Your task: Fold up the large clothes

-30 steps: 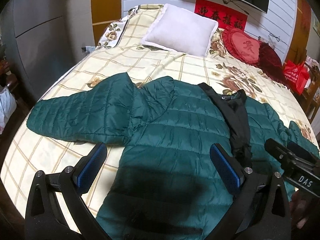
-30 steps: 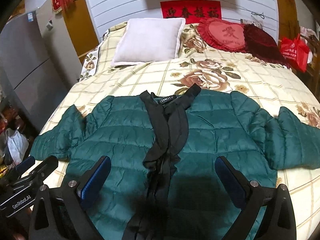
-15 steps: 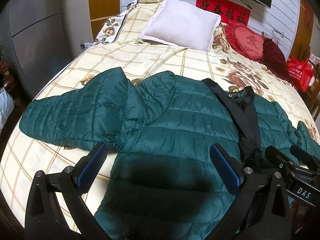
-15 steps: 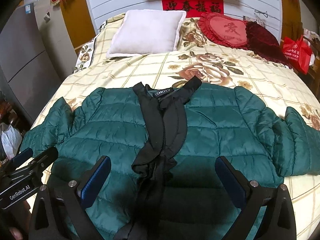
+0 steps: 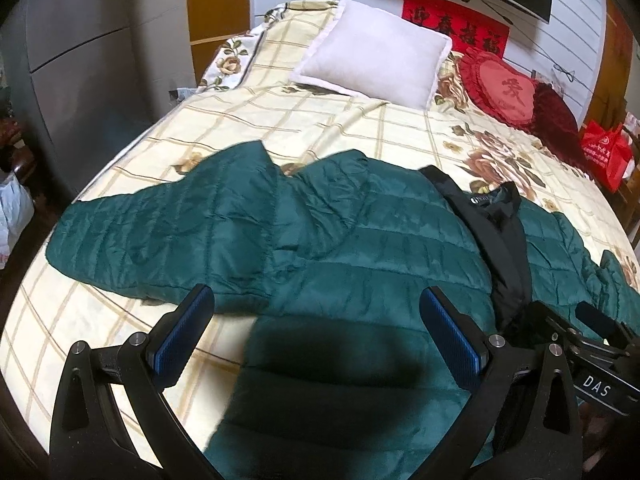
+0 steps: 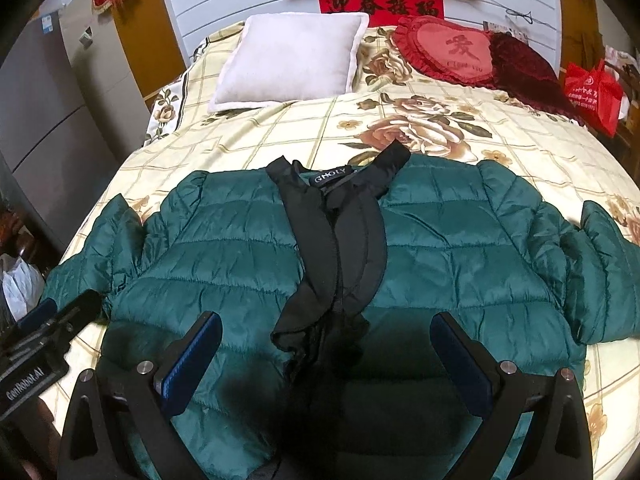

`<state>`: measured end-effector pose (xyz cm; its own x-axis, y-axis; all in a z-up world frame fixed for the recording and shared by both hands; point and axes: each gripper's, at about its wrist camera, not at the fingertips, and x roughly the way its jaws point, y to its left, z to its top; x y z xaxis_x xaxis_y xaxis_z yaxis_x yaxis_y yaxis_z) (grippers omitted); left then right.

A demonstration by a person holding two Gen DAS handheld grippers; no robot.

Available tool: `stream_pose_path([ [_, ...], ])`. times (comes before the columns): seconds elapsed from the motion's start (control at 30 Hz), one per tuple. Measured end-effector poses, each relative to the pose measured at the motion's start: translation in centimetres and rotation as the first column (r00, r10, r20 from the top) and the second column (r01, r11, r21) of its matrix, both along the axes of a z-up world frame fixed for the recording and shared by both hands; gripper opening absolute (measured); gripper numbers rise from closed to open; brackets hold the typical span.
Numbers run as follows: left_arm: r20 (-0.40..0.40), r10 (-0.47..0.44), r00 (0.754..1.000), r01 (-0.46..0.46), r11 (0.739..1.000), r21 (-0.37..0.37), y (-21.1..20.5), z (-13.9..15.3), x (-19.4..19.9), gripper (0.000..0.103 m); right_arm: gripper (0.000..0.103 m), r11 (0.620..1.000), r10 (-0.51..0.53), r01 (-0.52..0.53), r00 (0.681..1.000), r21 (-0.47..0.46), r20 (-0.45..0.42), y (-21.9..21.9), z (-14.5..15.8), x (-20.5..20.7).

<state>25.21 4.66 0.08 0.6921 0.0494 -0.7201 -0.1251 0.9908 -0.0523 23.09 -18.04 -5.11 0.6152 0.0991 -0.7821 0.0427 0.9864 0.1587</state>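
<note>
Both tongs, left gripper (image 5: 316, 334) and right gripper (image 6: 326, 354), hover spread wide and empty above the green jacket (image 6: 440, 248) lying flat on the bed (image 6: 280, 136).

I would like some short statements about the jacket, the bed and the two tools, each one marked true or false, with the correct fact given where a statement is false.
1. The green puffer jacket lies spread on the bed with both sleeves out to the sides. True.
2. The left tool is shut on a sleeve. False: it is open and holds nothing.
3. The right tool is open above the lower part of the jacket. True.
4. The jacket's collar and front band are white. False: the collar is black.
5. A pale square pillow lies near the head of the bed. True.
</note>
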Motion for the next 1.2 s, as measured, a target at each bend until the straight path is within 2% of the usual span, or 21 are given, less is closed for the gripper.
stream_pose_path([
  [0.2,0.028,0.088,0.996,-0.087,0.996,-0.016,4.6,1.0,-0.8,0.103,0.103,1.000,0.005,-0.005,1.000,0.005,-0.008,0.0,-0.3,-0.1],
  [0.37,0.023,0.223,0.975,-0.221,0.973,-0.059,10.7,1.0,-1.0,0.103,0.103,1.000,0.022,-0.022,1.000,-0.003,-0.010,0.5,-0.4,-0.3],
  [0.43,0.009,0.289,0.957,-0.288,0.955,-0.077,13.8,0.4,-0.7,0.103,0.103,1.000,0.031,-0.031,0.999,-0.004,-0.011,0.8,-0.4,-0.2],
  [0.57,-0.009,0.406,0.914,-0.406,0.912,-0.064,19.0,-0.6,-0.4,0.102,0.103,0.999,0.048,-0.048,0.999,-0.004,-0.015,1.2,-0.5,-0.3],
  [0.7,-0.028,0.510,0.860,-0.510,0.859,-0.034,24.3,-1.8,-0.3,0.103,0.103,0.998,0.061,-0.061,0.998,-0.023,-0.015,1.5,-0.6,0.0],
  [0.93,-0.095,0.638,0.764,-0.645,0.760,-0.084,31.5,-5.4,0.3,0.102,0.103,0.997,0.059,-0.060,0.998,-0.039,-0.034,1.5,-1.2,0.8],
  [1.0,-0.097,0.652,0.752,-0.659,0.746,-0.094,32.5,-6.0,0.9,0.102,0.103,0.997,0.065,-0.067,0.997,-0.040,-0.043,1.7,-1.4,0.8],
  [1.13,-0.141,0.658,0.740,-0.670,0.740,-0.063,33.2,-7.3,2.5,0.102,0.103,0.996,0.084,-0.086,0.995,-0.038,-0.060,2.3,-1.8,0.6],
  [1.2,-0.135,0.663,0.736,-0.674,0.737,-0.058,33.2,-7.6,2.9,0.102,0.103,0.994,0.095,-0.097,0.994,-0.040,-0.058,2.7,-1.7,0.5],
])
